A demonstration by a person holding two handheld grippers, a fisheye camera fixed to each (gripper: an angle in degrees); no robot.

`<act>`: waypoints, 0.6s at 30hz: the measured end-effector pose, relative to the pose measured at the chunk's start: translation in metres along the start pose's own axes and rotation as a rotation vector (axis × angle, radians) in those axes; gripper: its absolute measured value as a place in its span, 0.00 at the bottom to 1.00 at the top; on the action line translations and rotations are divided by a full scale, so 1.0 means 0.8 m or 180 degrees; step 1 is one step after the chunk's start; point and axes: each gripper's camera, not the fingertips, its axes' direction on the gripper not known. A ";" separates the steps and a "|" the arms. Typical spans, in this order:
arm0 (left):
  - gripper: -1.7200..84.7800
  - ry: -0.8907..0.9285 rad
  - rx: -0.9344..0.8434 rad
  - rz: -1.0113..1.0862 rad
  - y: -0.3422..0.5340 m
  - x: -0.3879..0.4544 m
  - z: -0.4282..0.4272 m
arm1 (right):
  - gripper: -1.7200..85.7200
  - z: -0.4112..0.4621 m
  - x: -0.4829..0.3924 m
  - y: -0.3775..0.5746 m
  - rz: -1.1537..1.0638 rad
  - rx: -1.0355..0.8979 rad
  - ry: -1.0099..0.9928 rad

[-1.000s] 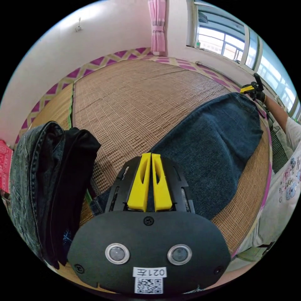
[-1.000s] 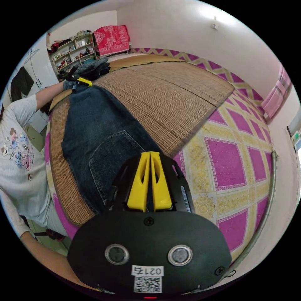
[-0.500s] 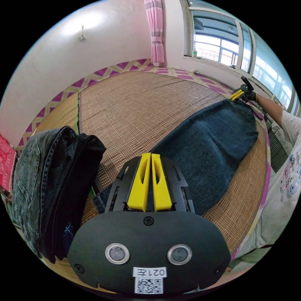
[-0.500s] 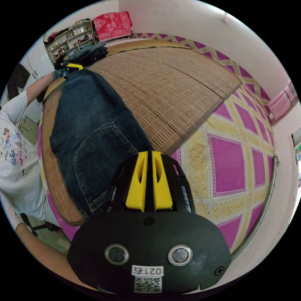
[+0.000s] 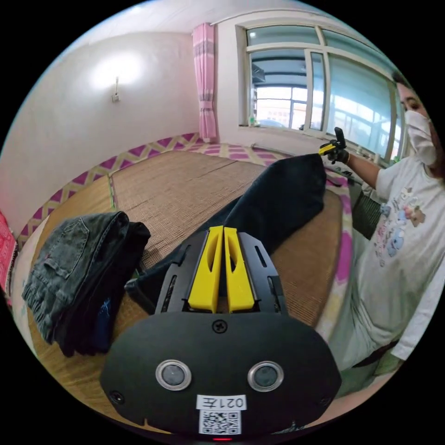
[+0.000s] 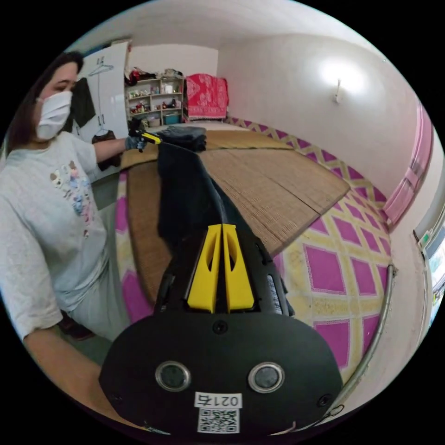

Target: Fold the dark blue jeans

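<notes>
The dark blue jeans (image 5: 282, 199) hang stretched in the air between my two grippers, above the woven mat (image 5: 176, 185). In the left gripper view my left gripper (image 5: 223, 228) is shut on one end of them. My right gripper (image 5: 330, 148), in a gloved hand, holds the far end near the window. In the right gripper view my right gripper (image 6: 222, 226) is shut on the jeans (image 6: 185, 194), which run as a dark band up to the left gripper (image 6: 149, 136). The cloth sags a little in its middle.
A pile of folded jeans and dark clothes (image 5: 79, 273) lies on the mat beside my left gripper, also seen far off as a stack (image 6: 183, 135). The person (image 6: 51, 208) stands along the edge. A pink patterned cover (image 6: 333, 259) borders the mat (image 6: 278, 181). Shelves (image 6: 153, 104) stand behind.
Both grippers have risen and lifted the jeans off the mat. The jeans lay flat a second ago; now they hang taut between the grippers.
</notes>
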 end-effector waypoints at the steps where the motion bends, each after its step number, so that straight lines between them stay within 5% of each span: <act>1: 0.01 0.0056 0.0047 -0.0001 0.014 0.015 -0.029 | 0.01 -0.010 -0.015 0.009 -0.0007 0.0008 -0.0023; 11: 0.01 0.0652 -0.0432 -0.1102 0.198 0.077 -0.057 | 0.01 0.034 -0.180 0.195 0.0842 -0.0524 -0.0489; 18: 0.01 0.0083 0.0546 -0.1542 0.187 0.050 -0.167 | 0.02 -0.031 -0.186 0.188 0.1037 -0.0078 -0.0110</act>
